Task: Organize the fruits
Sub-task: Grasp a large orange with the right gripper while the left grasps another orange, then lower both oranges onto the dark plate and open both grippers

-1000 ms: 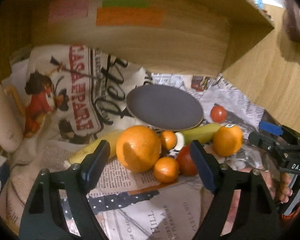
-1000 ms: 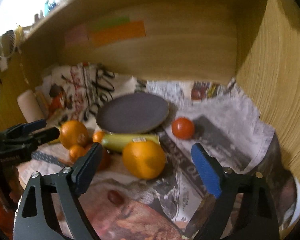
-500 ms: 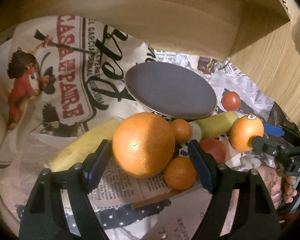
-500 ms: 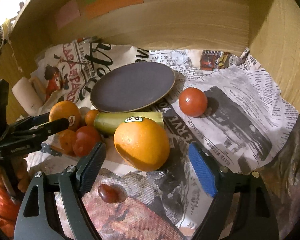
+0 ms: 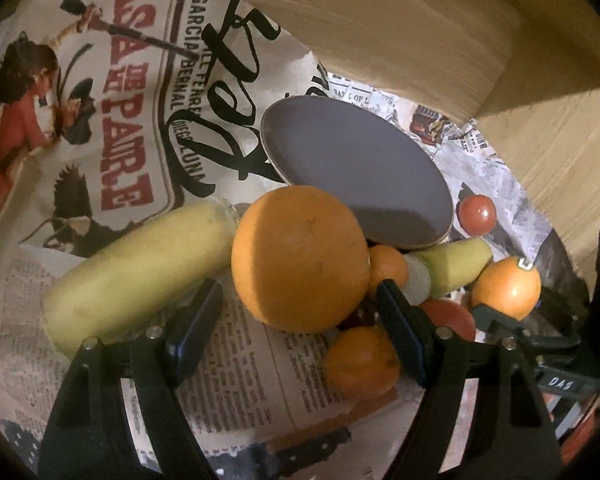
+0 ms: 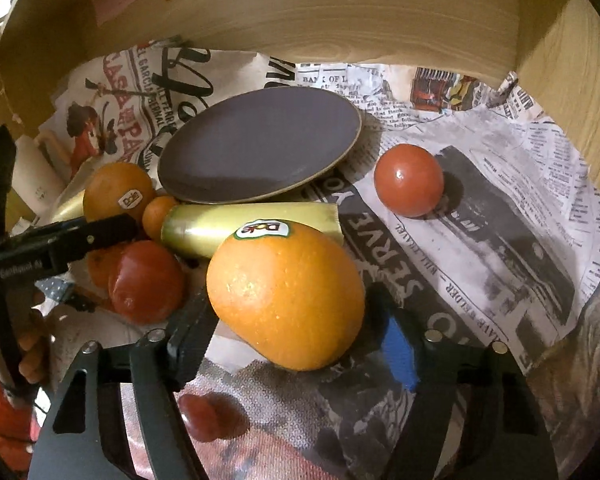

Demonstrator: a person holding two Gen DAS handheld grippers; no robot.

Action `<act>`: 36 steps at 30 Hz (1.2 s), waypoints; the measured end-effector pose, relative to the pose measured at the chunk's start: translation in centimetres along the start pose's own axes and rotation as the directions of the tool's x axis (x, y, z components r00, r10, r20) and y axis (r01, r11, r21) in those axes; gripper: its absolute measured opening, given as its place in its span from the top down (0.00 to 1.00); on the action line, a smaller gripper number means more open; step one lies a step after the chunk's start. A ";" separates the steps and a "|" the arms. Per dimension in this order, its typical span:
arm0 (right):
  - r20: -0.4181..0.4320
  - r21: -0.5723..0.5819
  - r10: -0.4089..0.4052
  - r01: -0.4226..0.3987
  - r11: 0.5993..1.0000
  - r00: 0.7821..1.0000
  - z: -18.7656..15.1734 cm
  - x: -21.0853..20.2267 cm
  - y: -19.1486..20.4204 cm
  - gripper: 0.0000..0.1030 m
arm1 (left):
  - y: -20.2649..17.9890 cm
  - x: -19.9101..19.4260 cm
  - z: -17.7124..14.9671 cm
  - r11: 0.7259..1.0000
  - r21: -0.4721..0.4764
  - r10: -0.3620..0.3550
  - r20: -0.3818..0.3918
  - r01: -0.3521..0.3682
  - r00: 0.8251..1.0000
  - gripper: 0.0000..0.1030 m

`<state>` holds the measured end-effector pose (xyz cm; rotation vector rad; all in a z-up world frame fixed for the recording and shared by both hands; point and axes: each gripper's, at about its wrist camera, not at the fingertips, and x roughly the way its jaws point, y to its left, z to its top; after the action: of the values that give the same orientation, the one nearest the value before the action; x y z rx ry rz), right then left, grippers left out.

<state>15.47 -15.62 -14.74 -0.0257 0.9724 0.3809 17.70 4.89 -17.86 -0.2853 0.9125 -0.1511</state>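
**Both grippers lined up on oranges, plate not yet loaded**

Newspaper (image 6: pixel 480 184) lines a wooden alcove; fruit is heaped at the near edge of a dark plate (image 6: pixel 256 148), which holds nothing.

Left gripper (image 5: pixel 296 320): jaws spread, nothing held, big orange (image 5: pixel 300 258) sits just ahead between the fingertips. A banana (image 5: pixel 140 268) lies touching that orange on its left; a small mandarin (image 5: pixel 360 362) and a tomato (image 5: pixel 450 318) crowd the right finger.

Right gripper (image 6: pixel 296 340): jaws spread wide, stickered orange (image 6: pixel 284 296) between them, no contact visible. Behind it a banana piece (image 6: pixel 252 226), beside it a red tomato (image 6: pixel 146 282); another tomato (image 6: pixel 408 180) stands well apart on the paper.

Likely step: grasp an orange each and move it to the plate. To do it well:
- centre fingers on the widest part of the orange, not its near slope, or it squirts out
- left side: keep the right finger from pinching the mandarin
- close gently, lift straight before swinging
- paper is crumpled, so expect neighbouring fruit to roll
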 end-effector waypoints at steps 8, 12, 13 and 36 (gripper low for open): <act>0.019 -0.008 0.020 -0.020 1.000 1.000 -0.2 0.0 0.0 0.42 | -0.5 0.6 1.2 0.999 0.021 0.034 0.014 -0.034 0.999 0.23; 0.029 -0.004 0.029 -0.029 1.000 0.999 -0.2 0.0 0.0 0.43 | -0.1 1.1 1.8 0.999 0.004 0.051 0.021 -0.051 0.998 0.30; 0.031 -0.003 0.030 -0.030 1.000 0.999 -0.2 0.0 0.0 0.43 | 0.1 1.2 1.9 0.999 -0.001 0.052 0.017 -0.052 0.999 0.35; 0.215 -0.060 0.035 -0.023 0.998 0.976 3.8 -5.8 1.6 0.44 | -3.4 -6.3 2.7 0.991 0.129 0.017 0.204 -0.044 0.979 0.37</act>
<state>15.08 -15.18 -7.70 -0.0211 0.7475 0.4290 16.04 3.72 -10.45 -0.1593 0.7009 -0.1510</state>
